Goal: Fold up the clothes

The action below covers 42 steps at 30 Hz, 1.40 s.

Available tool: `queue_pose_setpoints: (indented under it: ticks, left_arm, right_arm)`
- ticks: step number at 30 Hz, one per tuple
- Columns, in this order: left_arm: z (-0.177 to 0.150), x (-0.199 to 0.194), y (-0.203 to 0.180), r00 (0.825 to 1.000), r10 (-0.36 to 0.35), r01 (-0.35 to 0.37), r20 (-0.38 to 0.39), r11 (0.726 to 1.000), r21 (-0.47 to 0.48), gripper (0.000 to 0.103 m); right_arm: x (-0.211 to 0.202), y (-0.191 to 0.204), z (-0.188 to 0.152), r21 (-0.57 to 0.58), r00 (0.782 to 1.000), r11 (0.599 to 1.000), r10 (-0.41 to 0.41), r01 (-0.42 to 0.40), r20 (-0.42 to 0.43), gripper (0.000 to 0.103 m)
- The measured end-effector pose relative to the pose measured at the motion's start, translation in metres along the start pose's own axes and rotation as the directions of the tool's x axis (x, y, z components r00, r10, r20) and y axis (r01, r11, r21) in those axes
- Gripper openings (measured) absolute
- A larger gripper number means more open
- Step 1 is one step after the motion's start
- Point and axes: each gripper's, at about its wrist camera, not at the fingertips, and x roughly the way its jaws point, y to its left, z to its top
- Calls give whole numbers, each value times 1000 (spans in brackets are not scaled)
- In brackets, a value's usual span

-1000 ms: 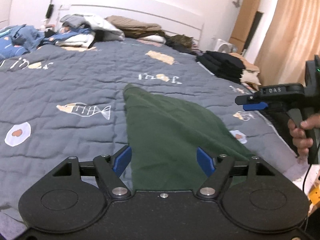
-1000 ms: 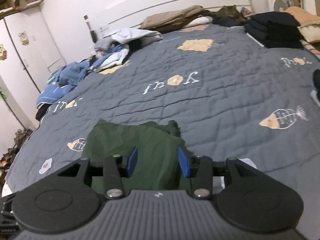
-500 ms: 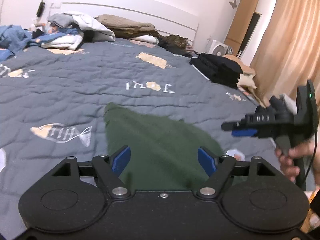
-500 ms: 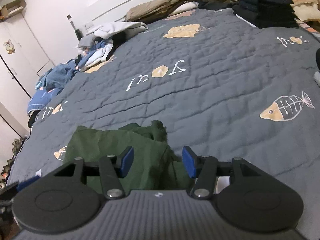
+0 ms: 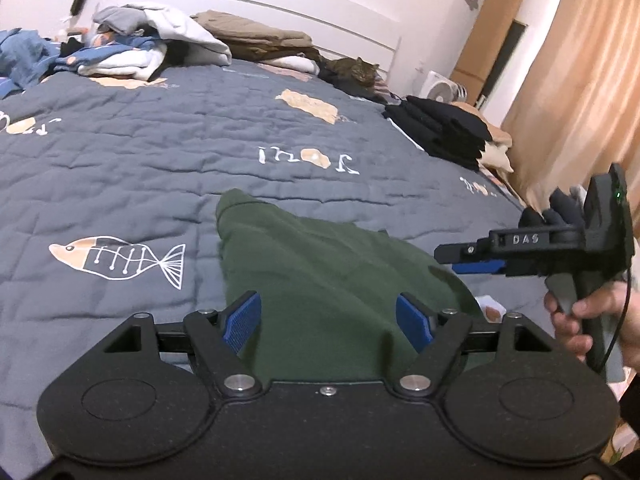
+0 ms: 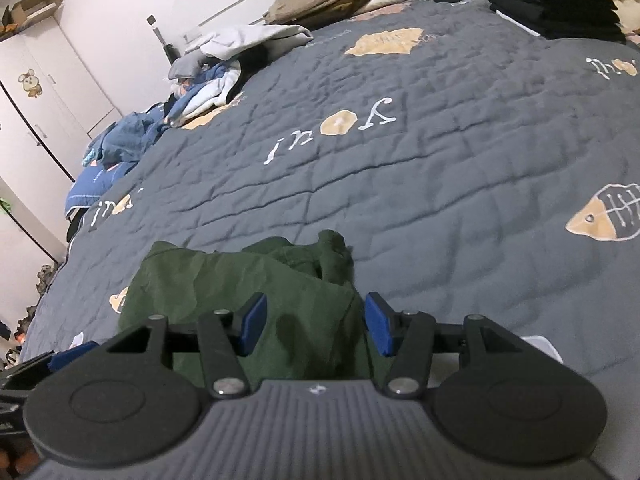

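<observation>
Grey quilted bedding [image 5: 120,168] printed with fish and lettering covers a wide bed below a white headboard. On its near part lies a dark green garment [image 5: 320,280], loosely spread, with one narrow end reaching toward the middle of the bed and rumpled folds bunched along its far edge in the right wrist view [image 6: 320,256].

Above the near edge of this garment sits the left gripper [image 5: 328,322], its blue-padded fingers [image 5: 242,322] spread wide, with green cloth showing between them but neither pad pressing on it. Off to that gripper's right, a hand [image 5: 576,320] holds the right gripper [image 6: 312,324] by its grip. Its fingers stand apart too, less widely, over the garment's right side, and they pinch nothing.

Farther up the bed, a stack of folded black clothes [image 5: 444,128] rests near the right edge, a heap of blue and white laundry [image 5: 120,52] lies at the far left, and tan folded items [image 5: 256,36] sit by the headboard. A tabby cat [image 5: 356,72] rests next to them. Peach curtains [image 5: 580,80] hang at the right.
</observation>
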Motion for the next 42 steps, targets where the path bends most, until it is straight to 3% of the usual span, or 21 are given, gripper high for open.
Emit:
queue_pose_setpoints:
  ticks: [3, 9, 12, 14, 16, 18, 22, 26, 32, 34, 36, 42]
  left_arm:
    - [1, -1, 1, 1000, -5, 5, -3, 1000, -6, 74]
    - [1, -2, 2, 1000, -9, 9, -7, 1000, -4, 74]
    - [1, -3, 3, 1000, -6, 6, -5, 1000, -5, 74]
    - [1, -3, 3, 1000, -2, 2, -8, 1000, -6, 74]
    - [1, -2, 4, 1000, 3, -3, -11, 1000, -5, 74]
    - [0, -1, 4, 1000, 7, -7, -14, 1000, -5, 74]
    - [0, 0, 3, 1000, 11, -11, -18, 1000, -5, 74]
    - [0, 0, 3, 1000, 13, -13, -20, 1000, -3, 74]
    - [0, 1, 1, 1000, 21, -21, -20, 1000, 3, 74]
    - [0, 0, 1, 1000, 23, -23, -20, 1000, 4, 74]
    - [0, 0, 1, 1000, 24, -24, -20, 1000, 4, 74]
    - [0, 0, 1, 999, 33, -33, -23, 999, 6, 74]
  right_arm:
    - [9, -2, 1, 21, 1000, 1000, -15, 15, -18, 53]
    - [21, -13, -1, 135, 999, 991, 31, -27, -29, 53]
    - [19, -14, -3, 147, 999, 988, 40, -39, -4, 52]
    - [18, -14, -3, 155, 999, 987, 45, -47, 13, 47]
    - [15, -13, -3, 147, 998, 988, 45, -49, 31, 31]
    - [9, -10, 0, 121, 996, 991, 54, -62, 66, 22]
    - [-3, -3, 3, 51, 986, 996, 72, -80, 148, 9]
    - [-10, 2, 6, -1, 971, 996, 86, -88, 221, 9]
    - [4, -2, 8, 59, 991, 995, 79, -86, 112, 16]
    - [9, -2, 5, 59, 995, 996, 59, -64, 83, 31]
    - [15, -2, 3, 73, 997, 996, 55, -58, 45, 38]
    - [11, 3, 0, 57, 993, 994, 89, -93, 74, 37]
